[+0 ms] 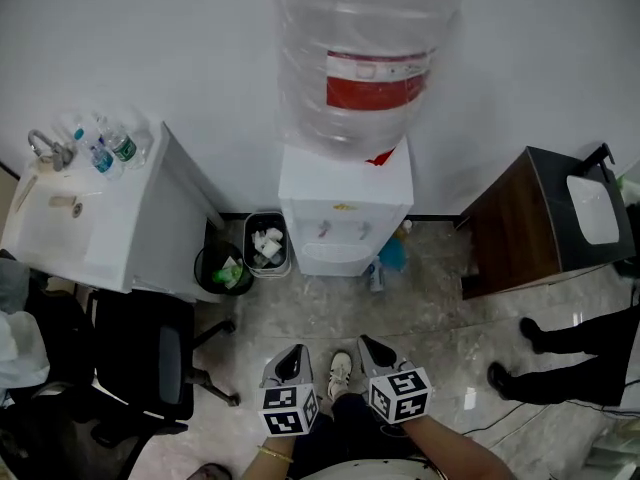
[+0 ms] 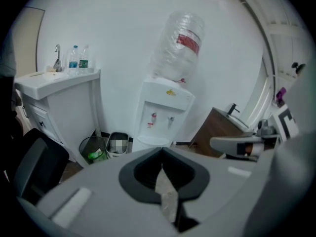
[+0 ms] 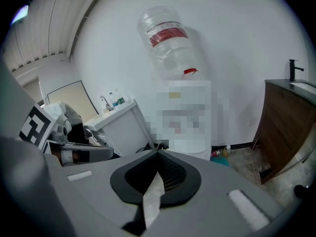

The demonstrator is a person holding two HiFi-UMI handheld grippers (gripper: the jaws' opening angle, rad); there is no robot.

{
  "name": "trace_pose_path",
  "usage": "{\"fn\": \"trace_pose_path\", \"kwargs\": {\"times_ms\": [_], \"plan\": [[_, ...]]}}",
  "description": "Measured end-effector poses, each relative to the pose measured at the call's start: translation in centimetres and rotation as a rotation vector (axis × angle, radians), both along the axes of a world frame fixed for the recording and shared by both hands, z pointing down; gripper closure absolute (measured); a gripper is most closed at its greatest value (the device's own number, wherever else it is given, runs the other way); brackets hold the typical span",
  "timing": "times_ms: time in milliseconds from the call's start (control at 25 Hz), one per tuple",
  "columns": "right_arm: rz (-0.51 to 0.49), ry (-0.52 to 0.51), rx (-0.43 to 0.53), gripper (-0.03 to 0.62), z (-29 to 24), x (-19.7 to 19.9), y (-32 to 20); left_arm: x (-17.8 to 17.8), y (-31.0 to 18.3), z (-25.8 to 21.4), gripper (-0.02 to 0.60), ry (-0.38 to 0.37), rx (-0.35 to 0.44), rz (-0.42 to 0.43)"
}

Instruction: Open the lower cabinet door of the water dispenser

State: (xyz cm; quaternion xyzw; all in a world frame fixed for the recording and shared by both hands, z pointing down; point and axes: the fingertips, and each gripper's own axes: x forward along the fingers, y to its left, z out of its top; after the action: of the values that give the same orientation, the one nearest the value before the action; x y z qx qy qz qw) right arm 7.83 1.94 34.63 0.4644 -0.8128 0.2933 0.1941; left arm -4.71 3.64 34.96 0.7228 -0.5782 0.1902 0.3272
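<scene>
The left hand-held gripper and right hand-held gripper are side by side above the floor, a shoe between them, each with its 2 jaws pressed together on nothing. Both point toward the dispenser, well apart from them against the wall under an upturned bottle, with 2 bins just left of it and a brown cabinet to its right. Its lower door cannot be made out in any view.
</scene>
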Motion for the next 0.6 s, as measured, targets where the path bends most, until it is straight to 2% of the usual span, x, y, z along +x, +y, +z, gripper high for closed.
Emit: {"fn": "trace_pose_path", "kwargs": {"times_ms": [240, 480, 560, 600], "plan": [[0.076, 0.043, -0.061, 0.595, 8.3, 2.9, -6.1, 1.6, -4.4, 7.5, 0.574, -0.006, -0.081, 0.025], [0.126, 0.016, -0.068, 0.589, 18.6, 3.9, -12.5, 1.9, -8.6, 18.4, 0.574, 0.028, -0.121, 0.056], [0.132, 0.008, -0.081, 0.506, 22.5, 4.4, -14.4, 2.6, -9.8, 21.9, 0.575, 0.04, -0.132, 0.069], [0.139, 0.018, -0.088, 0.505, 24.6, 4.8, -15.2, 3.0, -10.2, 23.6, 0.575, 0.037, -0.137, 0.079]]}}
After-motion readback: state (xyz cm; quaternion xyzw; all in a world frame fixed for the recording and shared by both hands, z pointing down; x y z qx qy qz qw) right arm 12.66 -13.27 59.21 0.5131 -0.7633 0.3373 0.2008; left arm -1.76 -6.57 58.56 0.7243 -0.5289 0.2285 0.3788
